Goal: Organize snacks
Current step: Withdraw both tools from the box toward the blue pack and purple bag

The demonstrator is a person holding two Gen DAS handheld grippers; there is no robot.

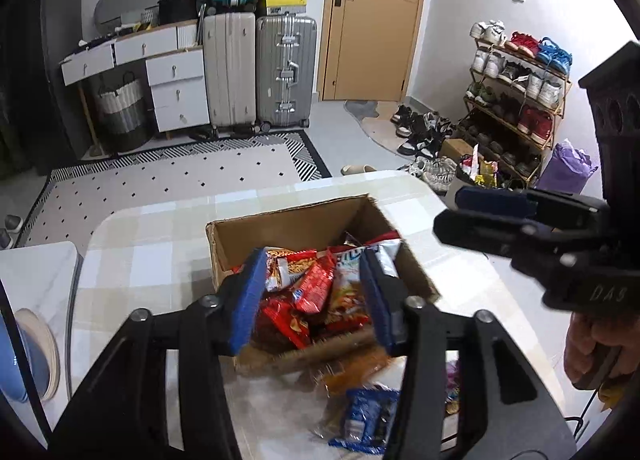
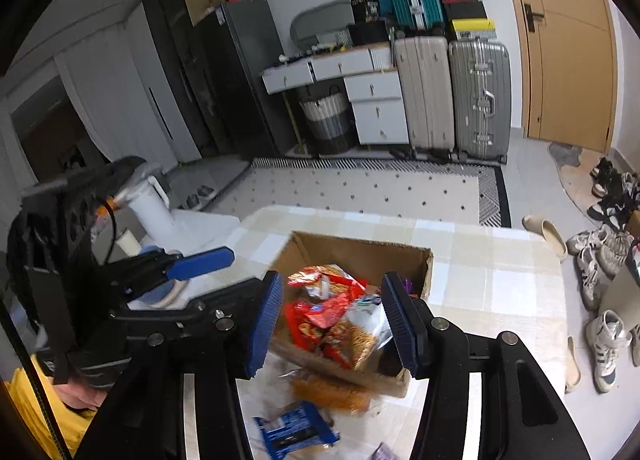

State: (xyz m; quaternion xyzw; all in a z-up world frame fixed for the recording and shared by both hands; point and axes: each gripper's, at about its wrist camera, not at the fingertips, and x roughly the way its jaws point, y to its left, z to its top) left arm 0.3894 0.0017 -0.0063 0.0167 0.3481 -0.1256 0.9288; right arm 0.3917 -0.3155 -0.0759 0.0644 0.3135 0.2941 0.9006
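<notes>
An open cardboard box [image 1: 280, 230] [image 2: 360, 256] sits on the checked table and holds several red and orange snack packets [image 1: 316, 284] [image 2: 332, 320]. My left gripper [image 1: 316, 298] is open and empty above the box's near side. My right gripper [image 2: 334, 318] is also open and empty above the box. On the table in front of the box lie an orange packet [image 1: 356, 370] [image 2: 332, 392] and a blue packet [image 1: 366, 418] [image 2: 292, 430]. The right gripper shows in the left wrist view [image 1: 492, 215]; the left gripper shows in the right wrist view [image 2: 192, 264].
A white side table with a kettle [image 2: 150, 203] and a bowl [image 1: 32, 356] stands left of the table. Suitcases [image 1: 256, 71], white drawers [image 1: 176, 87], a door [image 1: 372, 19] and a shoe rack [image 1: 516, 99] stand across the room. A purple wrapper [image 2: 384, 452] lies near the table's front edge.
</notes>
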